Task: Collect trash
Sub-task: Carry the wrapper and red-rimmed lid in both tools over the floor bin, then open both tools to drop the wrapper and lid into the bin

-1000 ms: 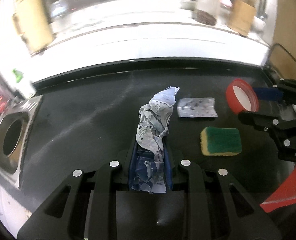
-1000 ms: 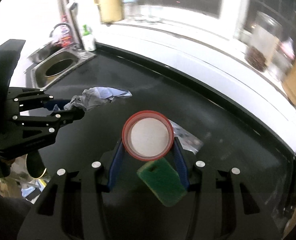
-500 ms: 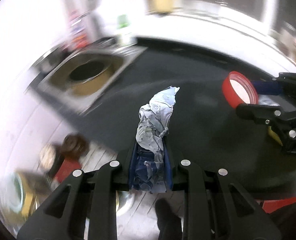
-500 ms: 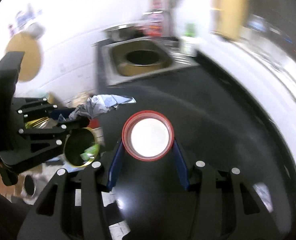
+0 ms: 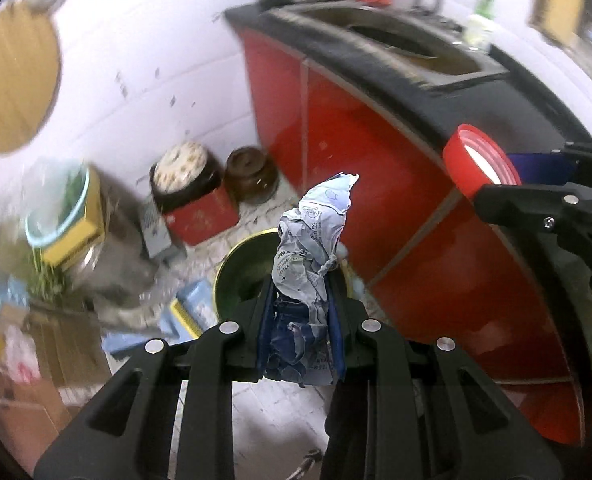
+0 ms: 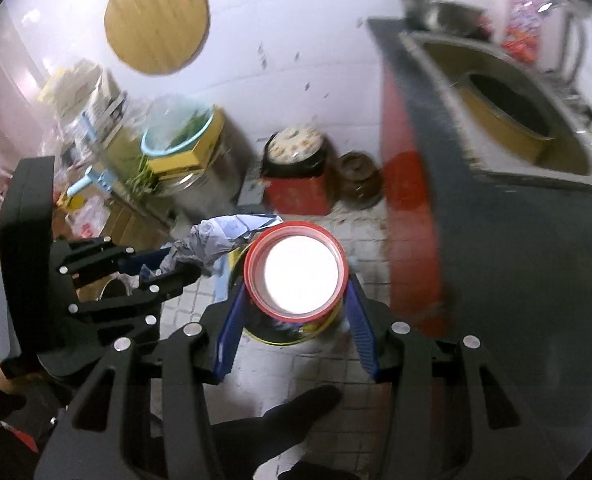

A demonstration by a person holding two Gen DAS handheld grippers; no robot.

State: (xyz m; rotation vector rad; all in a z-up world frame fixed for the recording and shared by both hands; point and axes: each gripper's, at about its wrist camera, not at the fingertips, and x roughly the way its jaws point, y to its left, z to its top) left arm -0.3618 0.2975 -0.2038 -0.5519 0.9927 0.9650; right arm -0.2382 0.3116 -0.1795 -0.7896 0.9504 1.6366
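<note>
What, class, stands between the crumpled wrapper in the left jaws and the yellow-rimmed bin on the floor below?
Nothing visible: the crumpled wrapper hangs over the open bin, with only air between; the red lid sits apart in the right jaws.

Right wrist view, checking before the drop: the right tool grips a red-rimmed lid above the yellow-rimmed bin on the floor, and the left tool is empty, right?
Not quite. The left tool is not empty: it is shut on a crumpled wrapper, as the right wrist view shows. The rest holds: the right tool grips the red-rimmed lid above the yellow-rimmed bin on the floor.
</note>
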